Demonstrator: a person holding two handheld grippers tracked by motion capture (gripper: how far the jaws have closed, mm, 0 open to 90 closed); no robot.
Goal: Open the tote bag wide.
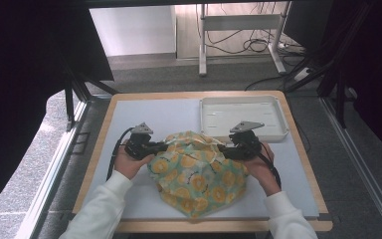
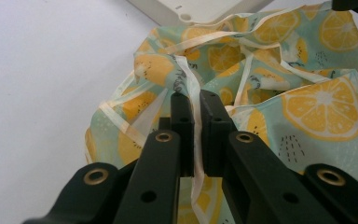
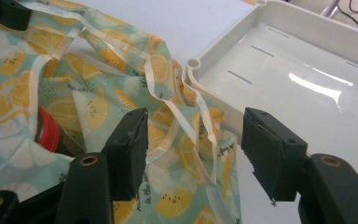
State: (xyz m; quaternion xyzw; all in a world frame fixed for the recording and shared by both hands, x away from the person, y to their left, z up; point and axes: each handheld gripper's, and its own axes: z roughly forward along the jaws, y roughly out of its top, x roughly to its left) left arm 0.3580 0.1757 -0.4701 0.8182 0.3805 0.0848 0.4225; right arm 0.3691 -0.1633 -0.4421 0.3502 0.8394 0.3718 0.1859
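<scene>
A pale green cloth bag [image 1: 199, 172] printed with lemon slices lies bunched on the table between both hands. My left gripper [image 1: 161, 147] is at its left rim, shut on the bag's cream edge strip [image 2: 192, 88], which runs up between the pressed jaws. My right gripper [image 1: 224, 148] is at the bag's right rim with its jaws apart; the cream strip [image 3: 168, 100] and folds of the bag [image 3: 93, 107] lie loose in the gap, touched by neither pad. A red object [image 3: 49, 130] peeks from inside the bag's mouth.
A white empty tray [image 1: 278, 130] stands at the back right of the table, its corner [image 3: 193, 65] right beside the right gripper. The light grey mat [image 1: 149, 112] lies bare to the left and behind. The table's wooden edge [image 1: 104, 129] frames it.
</scene>
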